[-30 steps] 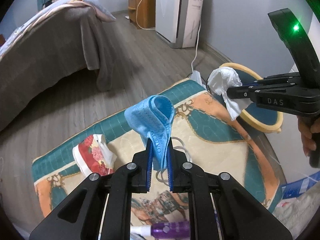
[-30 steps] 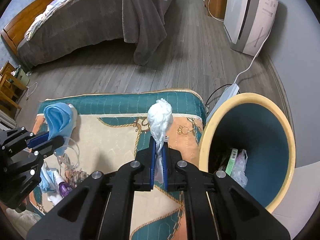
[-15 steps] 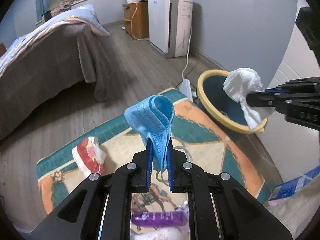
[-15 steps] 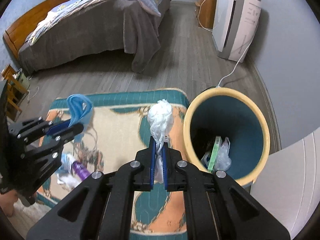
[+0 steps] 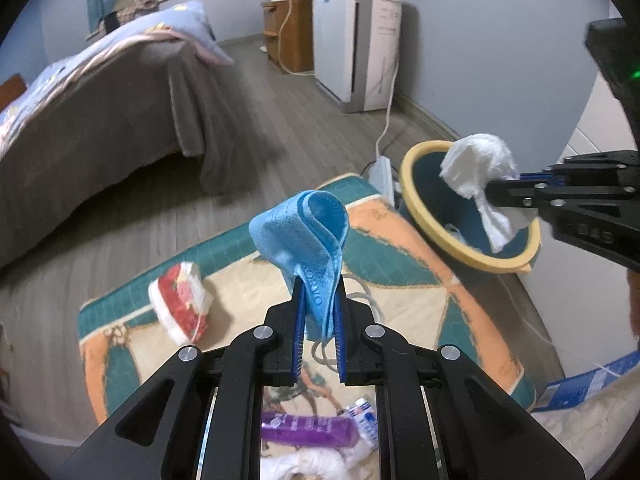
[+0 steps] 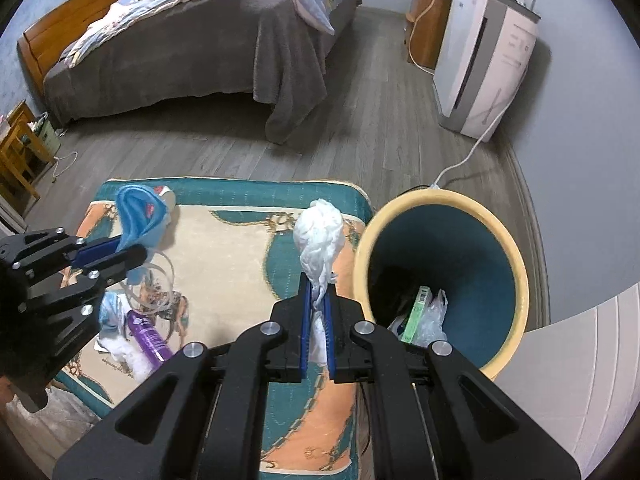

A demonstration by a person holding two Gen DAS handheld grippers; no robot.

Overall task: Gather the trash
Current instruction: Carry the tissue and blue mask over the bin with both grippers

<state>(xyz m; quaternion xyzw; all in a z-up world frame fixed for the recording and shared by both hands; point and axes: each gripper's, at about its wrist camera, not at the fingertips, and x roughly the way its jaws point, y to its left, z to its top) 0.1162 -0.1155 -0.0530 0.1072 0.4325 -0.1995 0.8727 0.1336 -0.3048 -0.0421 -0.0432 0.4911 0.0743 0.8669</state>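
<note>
- The left gripper (image 5: 318,316) has its fingers closed on a blue face mask (image 5: 304,232), pinched low at its folded edge so that most of the mask stands up past the fingertips and a white ear loop trails down below them.
- The right gripper (image 6: 316,312) has its fingers clamped on a crumpled white tissue (image 6: 320,232), gripped at its twisted tail with the bulky wad sticking out ahead of the fingertips; that narrow waist looks like the firmest place to pinch such soft paper.
- The trash bin (image 6: 516,264), yellow-rimmed with a teal inside, stands just to the right of the right fingers, beside the patterned mat (image 6: 240,248). It already holds a green box and clear plastic wrap.
- From the left wrist view, the tissue hangs across the bin's rim (image 5: 416,204), so it seems close to a drop; from its own view the wad sits beside the opening and not clearly over it, so a little more travel to the right is probably needed before letting go.
- The mask is well apart from the bin, over the mat, likely waiting its turn.
- Below the left fingers, a purple tube (image 5: 308,428) and white scraps lie on the mat, and a red floral tissue pack (image 5: 180,304) lies to their left; I judge the task about midway.
- Both items are light and floppy, so they could snag on the pads at release.
</note>
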